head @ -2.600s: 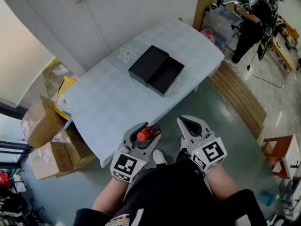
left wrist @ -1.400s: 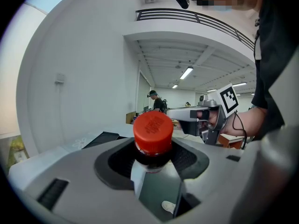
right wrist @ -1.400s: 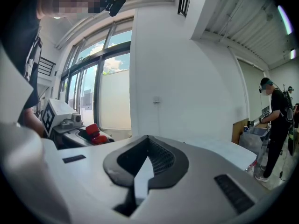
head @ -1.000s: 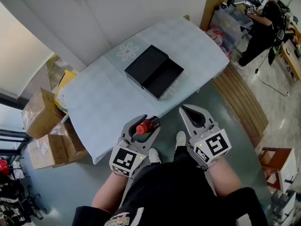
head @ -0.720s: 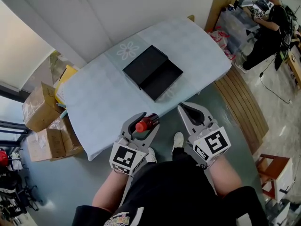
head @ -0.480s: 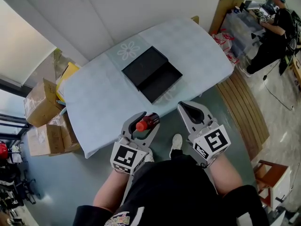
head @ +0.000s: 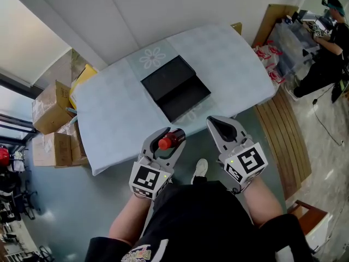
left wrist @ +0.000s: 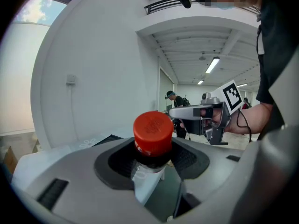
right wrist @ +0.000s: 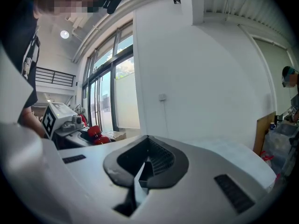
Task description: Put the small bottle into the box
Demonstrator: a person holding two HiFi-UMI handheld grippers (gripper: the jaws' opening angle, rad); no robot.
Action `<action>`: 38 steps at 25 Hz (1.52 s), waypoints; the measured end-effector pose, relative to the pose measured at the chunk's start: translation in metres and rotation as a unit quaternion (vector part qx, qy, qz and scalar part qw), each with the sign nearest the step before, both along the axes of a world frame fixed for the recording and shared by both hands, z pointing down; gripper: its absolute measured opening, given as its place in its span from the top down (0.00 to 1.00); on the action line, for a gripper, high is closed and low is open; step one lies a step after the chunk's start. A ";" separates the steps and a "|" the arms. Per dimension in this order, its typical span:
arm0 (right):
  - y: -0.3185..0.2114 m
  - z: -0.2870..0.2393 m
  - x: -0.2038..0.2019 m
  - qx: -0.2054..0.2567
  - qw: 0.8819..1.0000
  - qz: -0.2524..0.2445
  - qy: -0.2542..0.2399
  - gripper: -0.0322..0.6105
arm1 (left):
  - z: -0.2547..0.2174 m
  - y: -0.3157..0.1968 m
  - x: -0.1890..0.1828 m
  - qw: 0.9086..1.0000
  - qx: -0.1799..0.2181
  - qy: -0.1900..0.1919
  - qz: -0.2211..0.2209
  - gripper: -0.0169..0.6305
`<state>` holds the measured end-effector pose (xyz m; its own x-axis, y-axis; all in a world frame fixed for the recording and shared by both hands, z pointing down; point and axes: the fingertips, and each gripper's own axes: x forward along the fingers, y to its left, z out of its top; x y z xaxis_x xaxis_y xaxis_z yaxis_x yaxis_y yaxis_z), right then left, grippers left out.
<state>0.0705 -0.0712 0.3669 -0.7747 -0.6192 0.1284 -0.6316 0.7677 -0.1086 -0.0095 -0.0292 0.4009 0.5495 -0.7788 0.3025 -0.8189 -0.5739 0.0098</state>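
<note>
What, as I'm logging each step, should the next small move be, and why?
Probably carry the left gripper forward over the table toward the open box. Its jaws are shut on the small bottle, held upright and well short of the box, which lies ahead and looks empty.

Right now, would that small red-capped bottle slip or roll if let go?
Probably light: the small bottle is held at its neck by the left gripper. Its round cap suggests it would roll if laid down. The clear body looks plastic, likely not fragile.
</note>
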 end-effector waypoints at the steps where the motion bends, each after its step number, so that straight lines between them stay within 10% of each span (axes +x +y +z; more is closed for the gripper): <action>1: -0.002 0.001 0.002 -0.001 1.000 -0.004 -0.001 0.94 | 0.001 -0.002 0.002 1.000 0.000 -0.002 -0.004 0.63; 38: -0.098 0.062 0.005 -0.067 0.997 0.025 0.026 0.94 | 0.081 -0.127 -0.004 0.998 -0.027 -0.063 0.009 0.63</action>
